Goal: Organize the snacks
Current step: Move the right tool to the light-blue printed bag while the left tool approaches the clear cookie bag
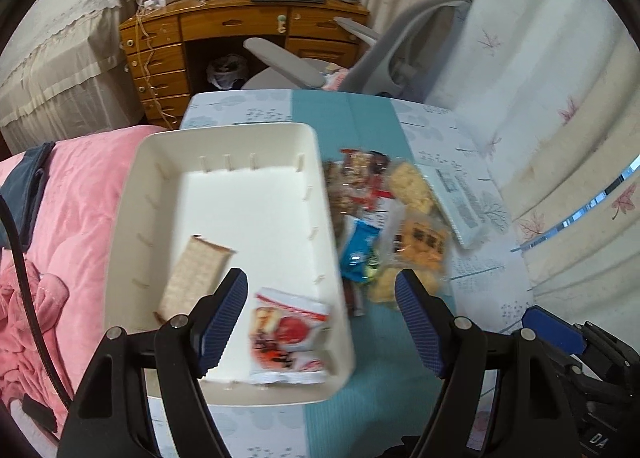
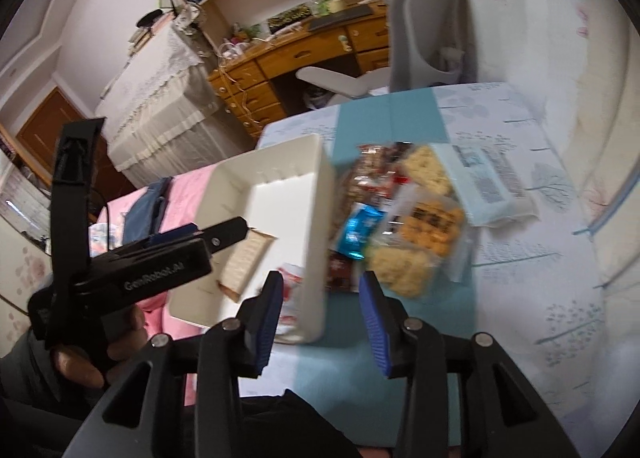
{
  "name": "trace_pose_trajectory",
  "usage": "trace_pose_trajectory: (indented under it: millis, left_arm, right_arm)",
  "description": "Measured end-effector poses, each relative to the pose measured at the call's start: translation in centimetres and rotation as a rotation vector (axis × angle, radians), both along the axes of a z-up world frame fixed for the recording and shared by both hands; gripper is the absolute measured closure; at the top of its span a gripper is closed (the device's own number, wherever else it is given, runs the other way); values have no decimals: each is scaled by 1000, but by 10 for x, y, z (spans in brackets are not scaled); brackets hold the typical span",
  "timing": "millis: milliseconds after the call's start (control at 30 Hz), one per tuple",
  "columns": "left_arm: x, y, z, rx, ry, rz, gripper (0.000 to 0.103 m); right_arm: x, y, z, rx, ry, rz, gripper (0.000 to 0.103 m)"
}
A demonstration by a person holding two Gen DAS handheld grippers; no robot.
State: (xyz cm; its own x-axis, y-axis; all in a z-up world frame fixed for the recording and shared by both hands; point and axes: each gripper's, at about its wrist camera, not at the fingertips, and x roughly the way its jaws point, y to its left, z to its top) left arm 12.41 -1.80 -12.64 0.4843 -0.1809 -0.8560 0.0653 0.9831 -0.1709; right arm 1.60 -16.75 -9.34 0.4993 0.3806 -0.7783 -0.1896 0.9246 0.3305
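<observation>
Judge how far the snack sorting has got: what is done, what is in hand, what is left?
Done: two snacks lie in the white bin, a wafer pack and a red-and-white packet. In hand: nothing; the left gripper and right gripper are both open and empty. Left: the pile of snacks beside the bin on the table, including a blue packet.

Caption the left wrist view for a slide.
Open left gripper above a white bin holding two snacks, wafer and red packet; unsorted snack pile beside it.
</observation>
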Motion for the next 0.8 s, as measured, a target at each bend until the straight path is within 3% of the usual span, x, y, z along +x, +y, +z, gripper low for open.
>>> trace_pose_trajectory:
  millis: [300, 500, 800]
  left_arm:
    - [13, -57, -12, -6, 70, -6, 18]
    - [17, -93, -26, 28, 136, -39, 16]
    - [29, -124, -58, 51, 250, 31, 14]
  right_arm:
    - [13, -54, -8, -143, 22, -22, 62]
    - [27, -79, -15, -218, 19, 2, 47]
    - [50, -101, -35, -404, -72, 121, 45]
